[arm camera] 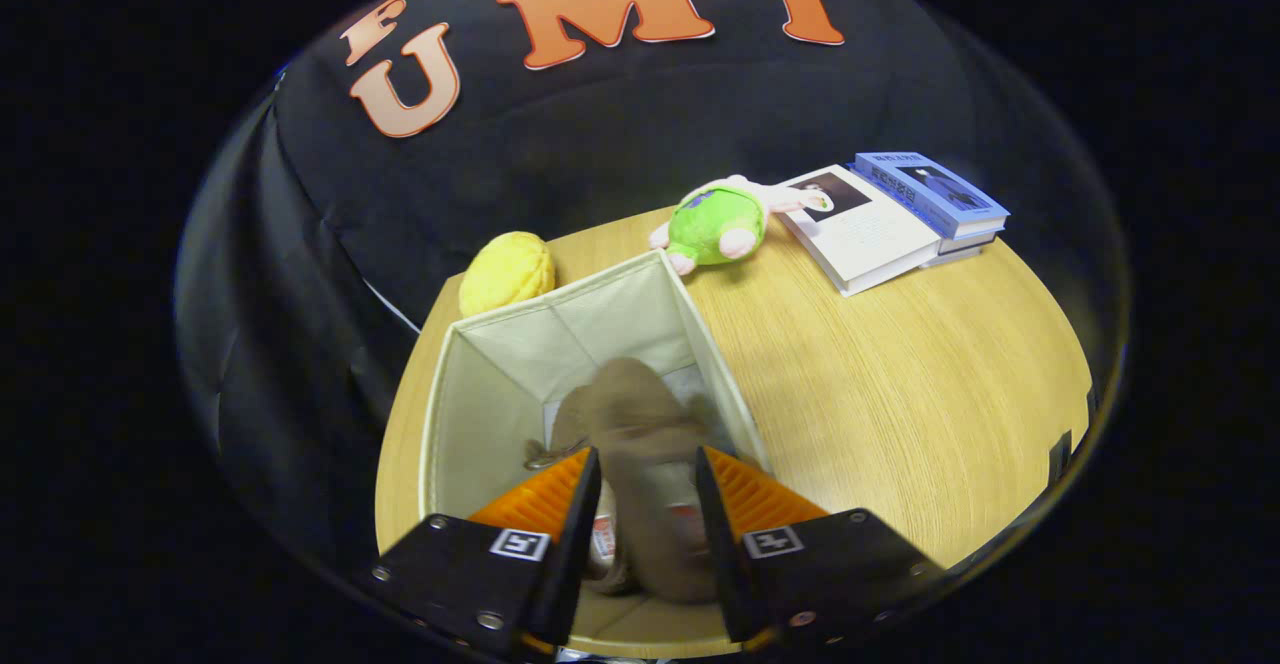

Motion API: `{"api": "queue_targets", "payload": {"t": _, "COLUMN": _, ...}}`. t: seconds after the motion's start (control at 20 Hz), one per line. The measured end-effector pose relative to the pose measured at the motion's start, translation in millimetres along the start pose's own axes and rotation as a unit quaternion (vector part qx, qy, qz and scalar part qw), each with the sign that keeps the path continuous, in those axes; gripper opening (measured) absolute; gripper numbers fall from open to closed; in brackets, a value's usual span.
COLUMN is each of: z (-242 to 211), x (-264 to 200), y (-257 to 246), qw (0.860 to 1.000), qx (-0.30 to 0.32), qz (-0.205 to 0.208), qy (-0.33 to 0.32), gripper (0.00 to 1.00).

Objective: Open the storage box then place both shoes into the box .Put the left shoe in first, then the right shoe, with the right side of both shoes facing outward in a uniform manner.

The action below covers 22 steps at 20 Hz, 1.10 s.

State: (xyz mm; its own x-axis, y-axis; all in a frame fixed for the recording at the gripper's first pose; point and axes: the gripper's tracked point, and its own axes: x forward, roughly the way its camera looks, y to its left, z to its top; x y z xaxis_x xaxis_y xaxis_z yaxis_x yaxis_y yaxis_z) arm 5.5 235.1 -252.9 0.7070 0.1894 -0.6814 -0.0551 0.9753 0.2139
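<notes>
I am holding a brown shoe [640, 424] between the fingers of the gripper [648, 479], both pressing on its sides, and it is hanging inside the open cream storage box [470, 384]. Its toe is pointing toward the box's far wall; blur is hiding its details. The box is sitting on the wooden table [900, 394]. Beyond its far rim a yellow plush [506, 272] and a green plush toy [722, 224] are lying, with stacked books [890, 219] resting just beside the green toy.
</notes>
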Motion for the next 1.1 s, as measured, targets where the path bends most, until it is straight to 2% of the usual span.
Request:
{"api": "queue_targets", "payload": {"t": 0.05, "z": 4, "x": -5, "y": 3, "qw": 1.000, "qx": -0.014, "qz": 0.002, "qy": -0.007, "gripper": 0.80}}
{"api": "queue_targets", "payload": {"t": 0.15, "z": 15, "x": -12, "y": 6, "qw": 0.999, "qx": -0.031, "qz": 0.007, "qy": -0.024, "gripper": 0.98}}
{"api": "queue_targets", "payload": {"t": 0.4, "z": 50, "x": -34, "y": -7, "qw": 0.997, "qx": -0.033, "qz": 0.017, "qy": -0.061, "gripper": 0.99}}
{"api": "queue_targets", "payload": {"t": 0.55, "z": 87, "x": -58, "y": -27, "qw": 0.994, "qx": -0.029, "qz": 0.017, "qy": -0.103, "gripper": 0.99}}
{"api": "queue_targets", "payload": {"t": 0.85, "z": 164, "x": -126, "y": -87, "qw": 0.980, "qx": -0.037, "qz": -0.005, "qy": -0.194, "gripper": 0.99}}
{"api": "queue_targets", "payload": {"t": 1.1, "z": 204, "x": -181, "y": -151, "qw": 0.965, "qx": -0.039, "qz": -0.041, "qy": -0.257, "gripper": 0.99}}
